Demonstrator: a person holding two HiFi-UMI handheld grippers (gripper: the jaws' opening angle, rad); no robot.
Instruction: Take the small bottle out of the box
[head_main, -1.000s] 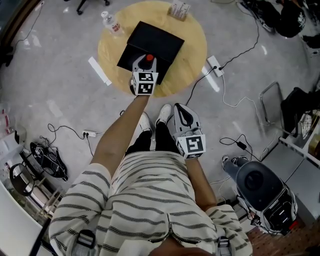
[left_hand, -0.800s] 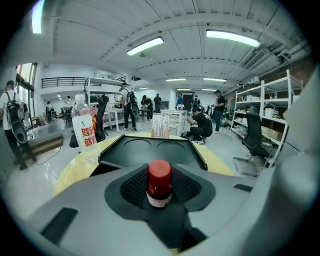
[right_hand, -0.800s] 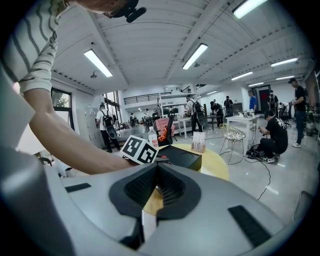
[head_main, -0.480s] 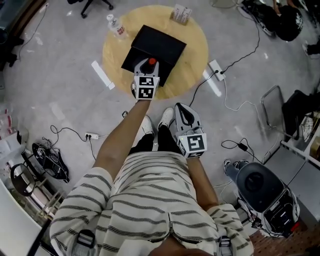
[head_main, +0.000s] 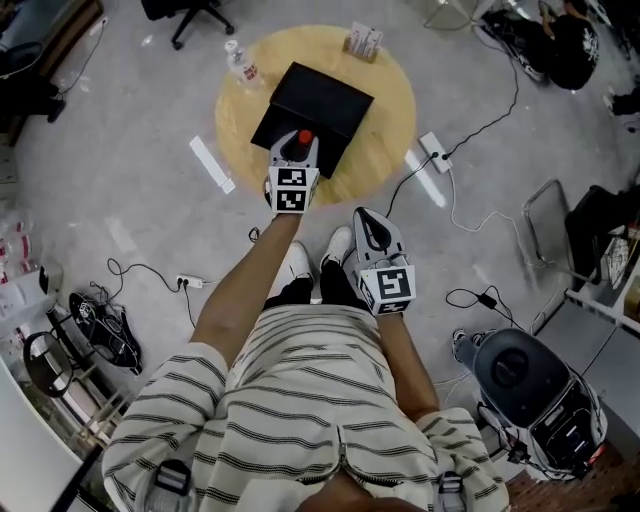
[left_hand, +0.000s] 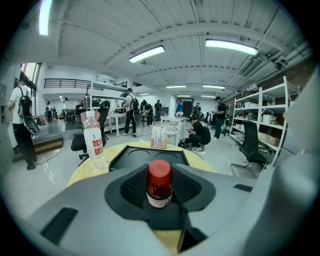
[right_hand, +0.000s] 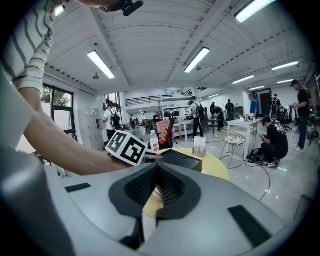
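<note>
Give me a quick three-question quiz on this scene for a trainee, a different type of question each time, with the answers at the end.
1. Multiple choice: what is between the pads of the left tool? A) a pen B) a small bottle with a red cap C) nothing
2. True or false: the black box lies on the floor.
3. Short answer: what clear thing stands on the round table beside the box?
Key: 1 B, the small bottle is gripped. 2 False, the box sits on the round table. 3 A water bottle.
</note>
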